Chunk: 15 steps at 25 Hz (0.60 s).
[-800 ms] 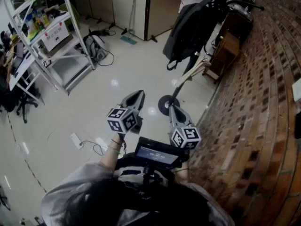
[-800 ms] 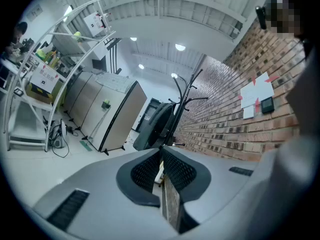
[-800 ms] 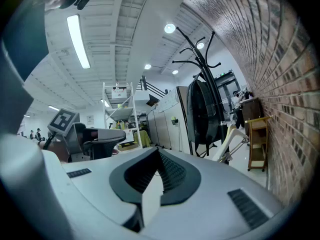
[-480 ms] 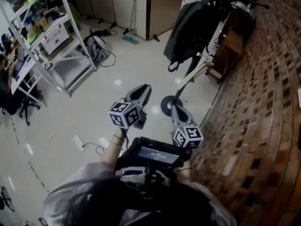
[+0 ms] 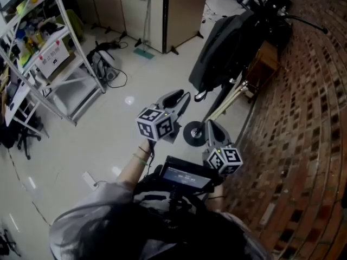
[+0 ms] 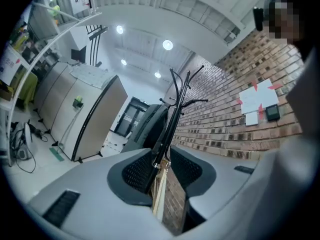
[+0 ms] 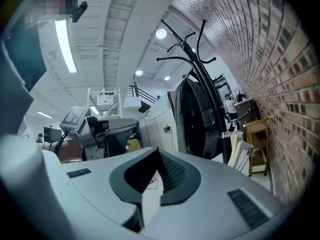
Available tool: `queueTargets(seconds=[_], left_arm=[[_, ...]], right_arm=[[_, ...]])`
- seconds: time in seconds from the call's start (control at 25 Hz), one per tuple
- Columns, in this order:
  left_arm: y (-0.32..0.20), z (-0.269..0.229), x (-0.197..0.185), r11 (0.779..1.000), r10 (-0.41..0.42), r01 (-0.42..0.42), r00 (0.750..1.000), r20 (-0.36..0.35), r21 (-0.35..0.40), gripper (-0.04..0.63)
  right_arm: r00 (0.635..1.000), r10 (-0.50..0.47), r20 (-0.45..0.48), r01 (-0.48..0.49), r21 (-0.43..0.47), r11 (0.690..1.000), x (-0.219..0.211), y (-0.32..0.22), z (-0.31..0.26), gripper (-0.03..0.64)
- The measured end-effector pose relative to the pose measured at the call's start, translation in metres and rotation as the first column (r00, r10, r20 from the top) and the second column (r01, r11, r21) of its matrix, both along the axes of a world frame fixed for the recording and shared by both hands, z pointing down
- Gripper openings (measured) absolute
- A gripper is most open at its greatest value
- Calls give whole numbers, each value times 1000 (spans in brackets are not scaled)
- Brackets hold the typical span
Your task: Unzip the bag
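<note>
Left gripper (image 5: 180, 97) gapes open with nothing in it, and right gripper (image 5: 212, 125) is pinched closed and empty. Both are short of the bag (image 5: 225, 49). It's hanging on the coat rack (image 5: 193, 134) by the brick wall (image 5: 309, 107).

The person wears grey sleeves (image 5: 89, 213); left gripper (image 5: 181, 96) and right gripper (image 5: 212, 125) are grey with black-lined jaws.

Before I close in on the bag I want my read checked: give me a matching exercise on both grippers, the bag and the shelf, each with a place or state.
1 left gripper
2 right gripper
3 bag
4 shelf

A hangs by the brick wall
B jaws shut, empty
C stands at the head view's left
D jaws apart, empty

Pairs: 1-D, 2-B, 3-A, 4-C
</note>
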<state>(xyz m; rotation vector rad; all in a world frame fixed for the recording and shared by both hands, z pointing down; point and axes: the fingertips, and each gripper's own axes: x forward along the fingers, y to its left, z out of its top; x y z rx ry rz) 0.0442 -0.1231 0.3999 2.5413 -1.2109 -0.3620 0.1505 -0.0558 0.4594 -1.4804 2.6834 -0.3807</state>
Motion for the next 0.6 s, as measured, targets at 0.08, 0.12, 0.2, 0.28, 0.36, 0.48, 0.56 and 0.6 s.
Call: queueTargets(seconds=[0.08,0.12,0.2,0.28,0.36,0.48,0.56,0.6], left_arm=[[-23,-4,0,999,48,-48,999,-16,-8,110],[-35,-5,1,997,74,-74,997,-29,-15,110],[-56,-6,3,992,125,-126,991,-53,-29,110],[-75,-8,10,984,171,-173,983,-59,-32,110],[-91,-14,20,977,211,-212,976,-55,-27,110],[-110,-21,33,967,252,-253,966,-51,-20,110],[-122,-29,40,962,273,-274,960,-58,-13,110],[-127,-33,44,959,283,-284,957,-65,-11,110]], right_arm=[[1000,19,-11,-19,20,1000,-8,-24,-8,-9],[999,31,-23,-30,29,999,-11,-35,-10,-9],[998,54,-32,-53,41,998,-15,-54,-14,-9],[996,80,-45,-78,53,996,-15,-68,-18,-9],[991,113,-69,-108,69,992,-11,-78,-23,-9],[987,147,-71,-141,71,987,-6,-87,-24,-9],[984,159,-76,-154,62,986,-3,-91,-21,-9],[983,163,-81,-159,58,986,-1,-93,-19,-9]])
